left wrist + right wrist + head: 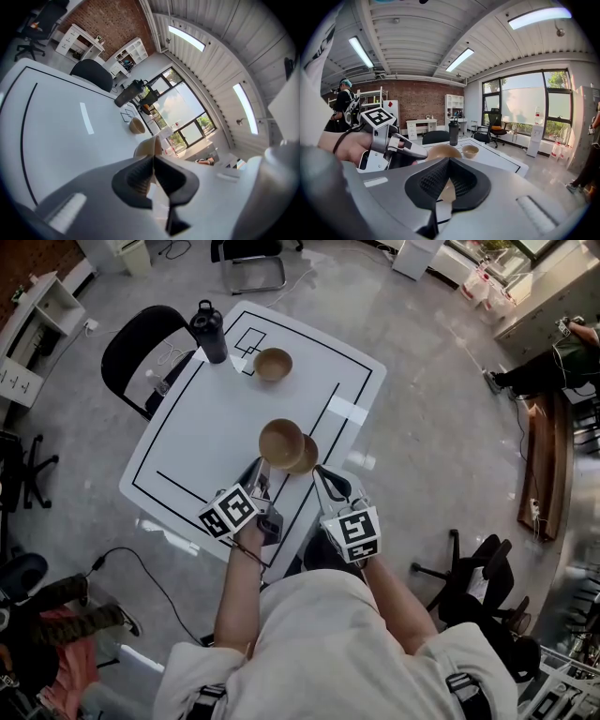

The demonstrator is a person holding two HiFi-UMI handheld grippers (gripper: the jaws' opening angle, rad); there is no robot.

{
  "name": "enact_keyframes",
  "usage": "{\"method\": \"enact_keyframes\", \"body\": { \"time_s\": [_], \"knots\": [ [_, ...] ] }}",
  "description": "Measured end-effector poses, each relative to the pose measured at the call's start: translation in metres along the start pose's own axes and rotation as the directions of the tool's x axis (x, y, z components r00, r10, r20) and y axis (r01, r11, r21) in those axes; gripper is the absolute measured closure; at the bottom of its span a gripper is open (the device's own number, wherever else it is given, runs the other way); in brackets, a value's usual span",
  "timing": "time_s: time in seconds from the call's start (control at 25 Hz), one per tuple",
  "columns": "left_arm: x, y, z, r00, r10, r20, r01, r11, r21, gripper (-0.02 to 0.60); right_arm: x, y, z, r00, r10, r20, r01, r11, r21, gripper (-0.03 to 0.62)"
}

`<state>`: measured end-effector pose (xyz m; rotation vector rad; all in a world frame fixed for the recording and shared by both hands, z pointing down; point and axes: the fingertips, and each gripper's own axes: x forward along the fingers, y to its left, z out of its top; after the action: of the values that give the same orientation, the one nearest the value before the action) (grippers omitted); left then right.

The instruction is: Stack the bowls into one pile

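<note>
Tan rims are clenched: left bowl (279, 440) in left gripper (262, 471), right bowl (308, 457) in right gripper (319, 472). The left bowl should be centred over the right bowl and kept level.

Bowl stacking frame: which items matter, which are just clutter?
Job: far bowl; left bowl in left claw; right bowl in right claw; table.
Clutter: black bottle; black chair.

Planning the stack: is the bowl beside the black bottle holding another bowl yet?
No, the bowl by the bottle stands alone on the table with nothing inside it in the head view.
</note>
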<state>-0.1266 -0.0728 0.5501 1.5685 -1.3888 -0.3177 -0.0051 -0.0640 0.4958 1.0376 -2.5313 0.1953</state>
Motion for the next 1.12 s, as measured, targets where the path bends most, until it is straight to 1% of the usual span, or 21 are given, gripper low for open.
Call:
{"method": "enact_keyframes", "body": {
  "time_s": [0.24,0.52,0.76,1.12],
  "knots": [
    [0.009,-0.003,-0.015,0.999,-0.010,-0.034,0.009,1.000,-0.010,0.571,-0.004,-0.008,-0.008,1.000,-0.014,-0.012,0.014,1.000,0.012,0.594],
    [0.015,-0.004,-0.026,0.998,-0.010,-0.067,0.010,1.000,-0.002,0.571,-0.007,-0.012,-0.011,1.000,-0.018,-0.015,0.019,1.000,0.020,0.594],
    [0.022,0.001,-0.038,0.995,-0.006,-0.099,0.004,1.000,-0.019,0.571,-0.006,-0.016,-0.015,1.000,-0.025,-0.019,0.025,0.999,0.029,0.594],
    [0.028,0.006,-0.047,0.993,0.005,-0.120,-0.008,1.000,-0.030,0.571,-0.007,-0.020,-0.018,0.999,-0.027,-0.027,0.028,0.999,0.034,0.594]
  ]
}}
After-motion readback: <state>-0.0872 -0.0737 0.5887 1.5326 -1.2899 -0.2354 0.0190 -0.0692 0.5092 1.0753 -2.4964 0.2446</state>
